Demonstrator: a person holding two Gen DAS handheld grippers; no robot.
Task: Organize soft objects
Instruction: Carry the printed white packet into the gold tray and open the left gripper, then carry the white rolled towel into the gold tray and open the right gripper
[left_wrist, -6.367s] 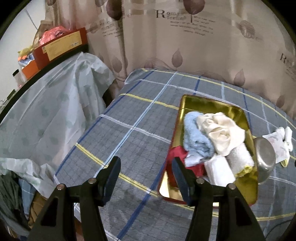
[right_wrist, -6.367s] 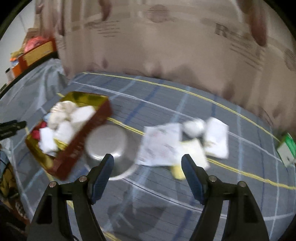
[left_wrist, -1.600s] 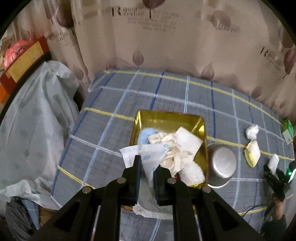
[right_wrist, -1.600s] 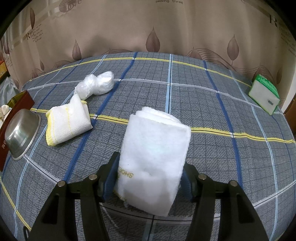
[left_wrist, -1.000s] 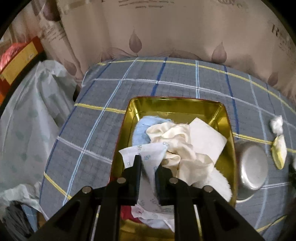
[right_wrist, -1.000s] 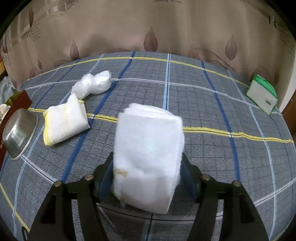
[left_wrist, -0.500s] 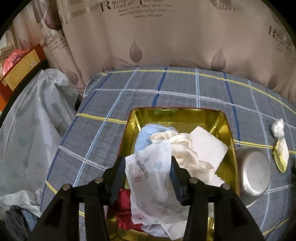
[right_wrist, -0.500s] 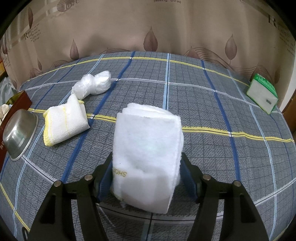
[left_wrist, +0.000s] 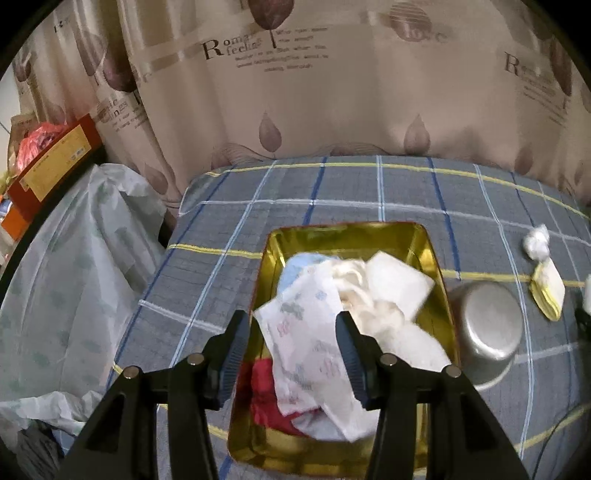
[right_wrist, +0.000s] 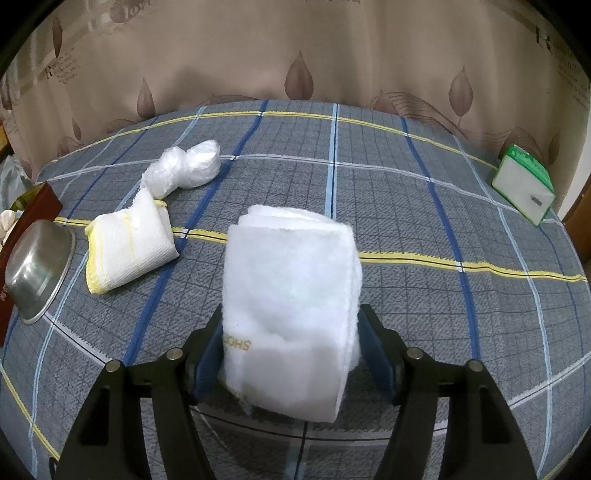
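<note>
Backdrop: beige curtain (left_wrist: 332, 92) printed with brown leaves and lettering, hanging behind the bed.
Surface: grey bedcover (right_wrist: 406, 192) crossed by blue, white and yellow lines.
Gold tray (left_wrist: 436, 258): shiny rectangular tin with dark red outer walls, lying on the bedcover below the left gripper, heaped with soft items.
Printed cloth (left_wrist: 306, 339): thin white sheet with small blue and pink motifs, draped loosely over the heap in the tray.
Other tray contents: pale blue towel (left_wrist: 295, 269), crumpled cream fabric (left_wrist: 354, 280), flat white folded piece (left_wrist: 399, 284), red cloth (left_wrist: 266, 387) at the near end.
Left gripper (left_wrist: 291, 354): jaws spread apart above the tray, pads clear of the printed cloth, which shows between them.
Right gripper (right_wrist: 290, 350): jaws clamped on the sides of a white folded towel (right_wrist: 291, 302).
White folded towel: thick, fluffy, folded in layers, with gold stitched letters near its lower edge; it stands up between the pads.
Yellow-edged cloth (right_wrist: 129, 243): white, folded, lying on the bedcover.
Plastic wad (right_wrist: 184, 170): crinkled clear-white bundle just beyond the yellow-edged cloth.
Steel bowl (right_wrist: 37, 266): tipped against the tray's red wall.
Green-and-white box (right_wrist: 524, 188): at the bed's far right edge.
</note>
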